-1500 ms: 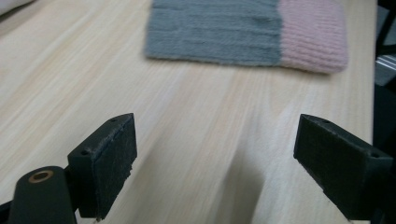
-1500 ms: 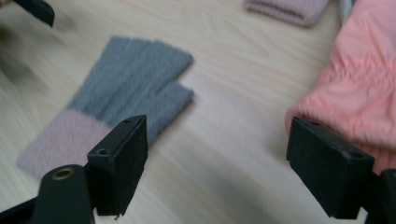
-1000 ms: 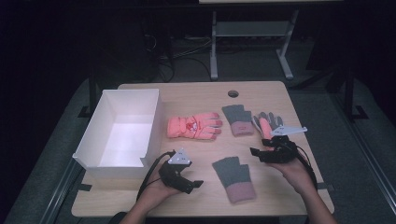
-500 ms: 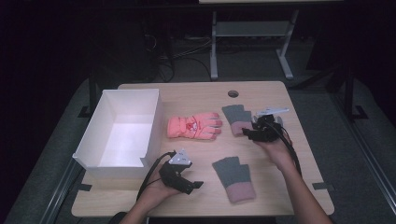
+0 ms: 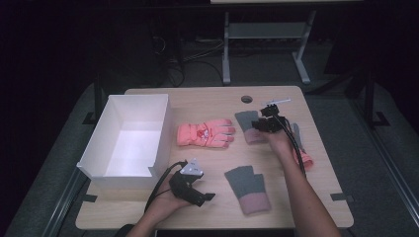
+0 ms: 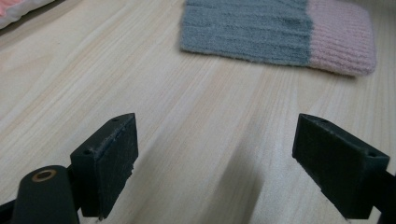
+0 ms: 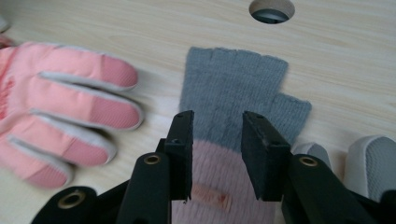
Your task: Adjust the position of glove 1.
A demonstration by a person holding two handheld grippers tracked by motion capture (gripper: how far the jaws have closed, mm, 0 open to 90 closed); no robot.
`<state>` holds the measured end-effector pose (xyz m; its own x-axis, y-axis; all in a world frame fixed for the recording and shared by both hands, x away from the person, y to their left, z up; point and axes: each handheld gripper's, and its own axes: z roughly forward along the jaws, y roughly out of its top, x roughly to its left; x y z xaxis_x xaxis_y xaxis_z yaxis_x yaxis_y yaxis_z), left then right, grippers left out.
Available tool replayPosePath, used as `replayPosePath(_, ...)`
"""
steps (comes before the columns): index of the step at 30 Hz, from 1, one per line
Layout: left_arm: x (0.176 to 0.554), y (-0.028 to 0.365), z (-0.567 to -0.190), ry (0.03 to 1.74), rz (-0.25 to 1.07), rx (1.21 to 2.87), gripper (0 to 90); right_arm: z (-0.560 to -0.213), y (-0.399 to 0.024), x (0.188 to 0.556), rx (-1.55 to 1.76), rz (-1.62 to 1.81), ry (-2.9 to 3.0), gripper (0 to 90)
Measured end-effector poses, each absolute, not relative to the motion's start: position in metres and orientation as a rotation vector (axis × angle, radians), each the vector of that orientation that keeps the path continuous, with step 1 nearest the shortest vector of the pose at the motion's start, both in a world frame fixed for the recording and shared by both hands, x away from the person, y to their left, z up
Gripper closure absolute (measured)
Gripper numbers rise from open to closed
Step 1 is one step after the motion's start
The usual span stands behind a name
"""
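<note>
Grey fingerless glove (image 5: 248,125) flat near table (image 5: 207,98) far edge, right of centre; long axis near-to-far, finger openings toward far edge, pink cuff toward near edge. Right gripper (image 5: 260,124) over cuff, fingers just been closing, now narrow, cuff between them, grip not discernible. Left gripper (image 5: 197,193) fingers wide, near edge.

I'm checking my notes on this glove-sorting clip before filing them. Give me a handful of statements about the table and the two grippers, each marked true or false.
1. The right gripper is over a grey fingerless glove with a pink cuff. True.
2. The left gripper is shut on a glove. False: its jaws stand wide apart over bare table.
3. The white box holds a glove. False: nothing is seen inside it.
4. A pink padded glove lies between the box and the right gripper. True.
5. The right gripper's jaws have just been closing, with the glove's cuff between them. True.
</note>
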<state>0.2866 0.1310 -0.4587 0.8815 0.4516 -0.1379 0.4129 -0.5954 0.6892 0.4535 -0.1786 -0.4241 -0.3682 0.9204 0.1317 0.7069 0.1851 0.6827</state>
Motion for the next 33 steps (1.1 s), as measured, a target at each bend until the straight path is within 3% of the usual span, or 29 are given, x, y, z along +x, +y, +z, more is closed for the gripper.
replayPosePath(9,0.286,0.131,-0.459,0.612,0.069,2.279,14.0,-0.446,-0.172,0.469,1.66,0.947,2.167,67.4)
replayPosePath(17,0.286,0.13,-0.46,0.614,0.059,2.29,14.0,-0.459,-0.166,0.473,1.69,0.88,2.166,78.0)
replayPosePath(22,0.286,0.129,-0.461,0.616,0.058,2.288,14.0,-0.459,-0.167,0.473,1.678,0.88,2.175,87.1)
replayPosePath(33,0.289,0.132,-0.46,0.61,0.062,2.302,14.0,-0.436,-0.175,0.464,1.59,0.973,2.174,88.2)
